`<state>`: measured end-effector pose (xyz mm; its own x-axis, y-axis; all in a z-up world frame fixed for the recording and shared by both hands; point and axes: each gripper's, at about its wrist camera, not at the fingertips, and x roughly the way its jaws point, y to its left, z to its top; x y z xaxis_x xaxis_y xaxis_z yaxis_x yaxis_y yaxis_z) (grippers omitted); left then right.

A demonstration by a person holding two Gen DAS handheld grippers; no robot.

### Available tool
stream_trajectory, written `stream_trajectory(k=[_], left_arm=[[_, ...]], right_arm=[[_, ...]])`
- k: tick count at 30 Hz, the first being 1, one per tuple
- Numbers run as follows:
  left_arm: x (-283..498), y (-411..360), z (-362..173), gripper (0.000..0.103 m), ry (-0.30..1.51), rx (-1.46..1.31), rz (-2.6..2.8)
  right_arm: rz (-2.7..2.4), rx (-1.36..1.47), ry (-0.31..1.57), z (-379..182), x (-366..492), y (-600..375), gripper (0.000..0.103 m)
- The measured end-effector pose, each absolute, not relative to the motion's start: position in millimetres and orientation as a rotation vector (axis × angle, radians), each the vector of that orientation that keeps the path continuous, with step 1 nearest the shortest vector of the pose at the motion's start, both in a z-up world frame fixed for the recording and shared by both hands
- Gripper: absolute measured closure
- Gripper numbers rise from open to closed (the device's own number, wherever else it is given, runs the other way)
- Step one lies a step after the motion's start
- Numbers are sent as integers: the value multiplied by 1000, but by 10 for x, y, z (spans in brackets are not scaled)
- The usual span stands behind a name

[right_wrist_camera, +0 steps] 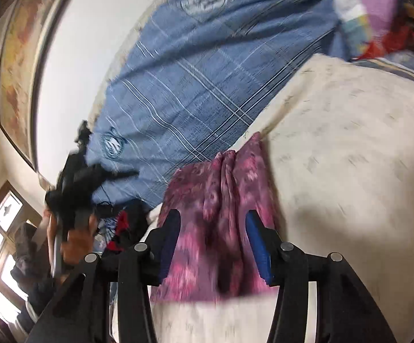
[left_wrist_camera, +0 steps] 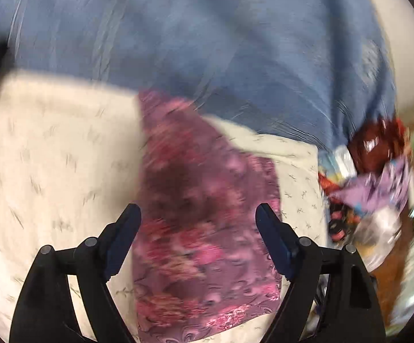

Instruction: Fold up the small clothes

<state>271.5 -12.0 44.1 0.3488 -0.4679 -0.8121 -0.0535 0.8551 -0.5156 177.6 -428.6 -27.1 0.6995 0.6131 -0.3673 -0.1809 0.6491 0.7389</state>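
Note:
A small pink and purple patterned cloth (left_wrist_camera: 204,214) lies on a cream bedspread (left_wrist_camera: 49,171), partly folded into a long strip. My left gripper (left_wrist_camera: 198,214) is open above it, one finger on each side, holding nothing. In the right wrist view the same cloth (right_wrist_camera: 218,214) lies bunched with creases, and my right gripper (right_wrist_camera: 212,220) is open over it with its fingers on either side. Both views are motion-blurred.
A blue checked sheet (right_wrist_camera: 184,80) covers the bed beyond the cream spread (right_wrist_camera: 349,171). A pile of mixed colourful clothes (left_wrist_camera: 372,177) sits at the right. The other gripper and hand (right_wrist_camera: 72,200) show at left, near a window and a framed picture (right_wrist_camera: 21,57).

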Motion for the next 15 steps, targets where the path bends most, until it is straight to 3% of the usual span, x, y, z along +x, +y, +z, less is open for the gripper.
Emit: stream_trajectory(k=[4, 9, 11, 12, 15], left_arm=[[2662, 125, 50, 21, 1243, -687, -316], [2665, 74, -112, 21, 1253, -714, -347], [2673, 39, -92, 21, 1246, -721, -336], [2659, 32, -43, 21, 1230, -730, -343], [2668, -28, 105, 21, 1172, -704, -363]], right_arm=[[476, 672, 792, -342, 2528, -3959, 51], [537, 622, 922, -498, 2929, -3575, 51], [537, 458, 924, -401, 2926, -3375, 84], [544, 399, 916, -343, 2882, -3328, 95], [537, 376, 805, -84, 2703, -3472, 95]])
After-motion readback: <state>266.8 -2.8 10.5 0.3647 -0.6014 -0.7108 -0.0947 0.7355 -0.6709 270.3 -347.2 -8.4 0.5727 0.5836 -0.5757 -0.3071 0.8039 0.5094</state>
